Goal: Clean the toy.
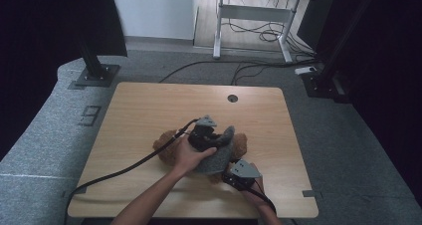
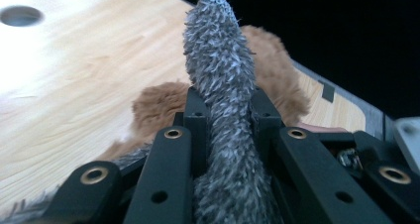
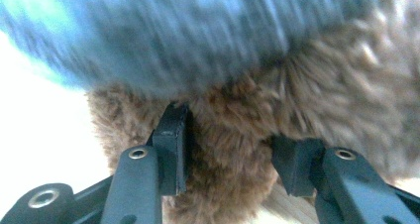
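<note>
A brown plush toy (image 1: 164, 146) lies on the wooden table (image 1: 144, 105), with a grey fuzzy cloth (image 1: 219, 158) draped over its middle. My left gripper (image 1: 218, 138) is raised over the toy and shut on an upstanding fold of the grey cloth (image 2: 218, 60), which sticks out past the jaws (image 2: 225, 107). Brown fur (image 2: 158, 105) shows behind it. My right gripper (image 1: 224, 174) reaches in from the near right side. In the right gripper view its jaws (image 3: 228, 154) stand apart around a lobe of brown fur (image 3: 228, 184), under the blurred grey cloth (image 3: 198, 30).
A round cable hole (image 1: 232, 98) sits near the table's far edge. Black cables trail from both grippers toward the near edge. Grey carpet, black frame posts and a white desk leg stand beyond the table.
</note>
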Demonstrator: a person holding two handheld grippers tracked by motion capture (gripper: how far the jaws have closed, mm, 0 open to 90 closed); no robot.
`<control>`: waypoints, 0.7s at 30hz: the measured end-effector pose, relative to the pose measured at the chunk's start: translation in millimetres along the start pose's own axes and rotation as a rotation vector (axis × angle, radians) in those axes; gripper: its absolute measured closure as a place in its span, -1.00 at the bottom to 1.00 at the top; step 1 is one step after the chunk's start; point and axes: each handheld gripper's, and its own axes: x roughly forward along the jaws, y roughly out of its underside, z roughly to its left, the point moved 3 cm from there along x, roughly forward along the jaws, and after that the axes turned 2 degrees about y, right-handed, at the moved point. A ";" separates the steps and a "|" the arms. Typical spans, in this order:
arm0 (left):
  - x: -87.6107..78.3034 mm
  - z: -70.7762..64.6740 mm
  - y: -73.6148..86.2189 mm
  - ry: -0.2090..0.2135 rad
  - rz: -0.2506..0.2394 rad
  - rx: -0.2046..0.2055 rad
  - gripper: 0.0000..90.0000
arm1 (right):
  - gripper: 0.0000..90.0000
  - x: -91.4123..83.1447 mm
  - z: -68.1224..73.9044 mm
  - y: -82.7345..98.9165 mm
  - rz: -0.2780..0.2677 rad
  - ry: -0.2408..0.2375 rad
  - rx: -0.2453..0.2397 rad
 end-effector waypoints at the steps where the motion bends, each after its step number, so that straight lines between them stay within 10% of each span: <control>1: -12.1 4.7 2.4 -0.014 -0.018 -0.006 0.67 | 0.16 -0.1 0.3 -0.4 -0.001 -0.001 -0.003; 12: -100.4 70.5 50.6 -0.106 -0.094 -0.147 0.66 | 0.14 1.1 1.3 -2.0 0.001 0.004 -0.009; 21: -123.7 99.6 88.2 -0.170 -0.063 -0.210 0.67 | 0.09 1.4 1.0 0.1 0.011 -0.006 0.005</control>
